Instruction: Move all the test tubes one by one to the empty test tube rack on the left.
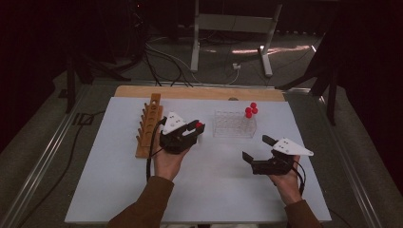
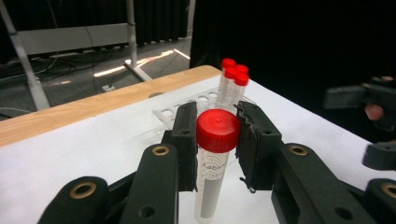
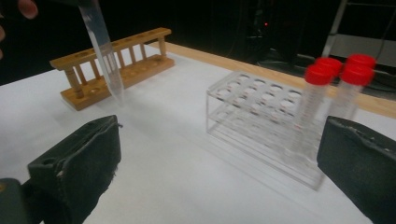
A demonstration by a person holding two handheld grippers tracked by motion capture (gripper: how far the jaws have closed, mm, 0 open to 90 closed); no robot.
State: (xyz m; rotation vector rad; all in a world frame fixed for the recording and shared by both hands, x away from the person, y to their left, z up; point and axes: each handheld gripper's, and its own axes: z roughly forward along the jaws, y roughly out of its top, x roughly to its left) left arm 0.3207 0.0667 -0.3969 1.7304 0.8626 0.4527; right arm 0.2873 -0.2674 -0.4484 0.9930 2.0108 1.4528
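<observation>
A: Nearest the high camera, two brown sleeves (image 1: 147,199) are seen coming in from the bottom edge, each ending in a hand on a gripper.

B: And furthest left on the white table (image 1: 119,190)?

A: A wooden test-tube rack (image 1: 148,124) is laid lengthwise near the left side; its holes appear unfilled.

B: What is found just to its right?

A: The left gripper (image 1: 195,129) is held above the table, between the wooden rack and the clear one. In the left gripper view its jaws are seen clamped on a red-capped tube (image 2: 215,161), gripped just under the cap, with the tube upright and its tapered tip pointing down at the table.

B: And past that?

A: A clear plastic tube rack (image 1: 228,124) is set near the far middle of the table. Three red-capped tubes (image 1: 251,111) are stood upright together at its right end; the remaining holes look vacant.

B: The right side?

A: The right gripper (image 1: 257,148) is held low, nearer the person than the clear rack and well apart from the left one. Its jaws are spread wide, and nothing is gripped between them. In the right gripper view the clear rack (image 3: 261,121) is framed between the two pads.
</observation>
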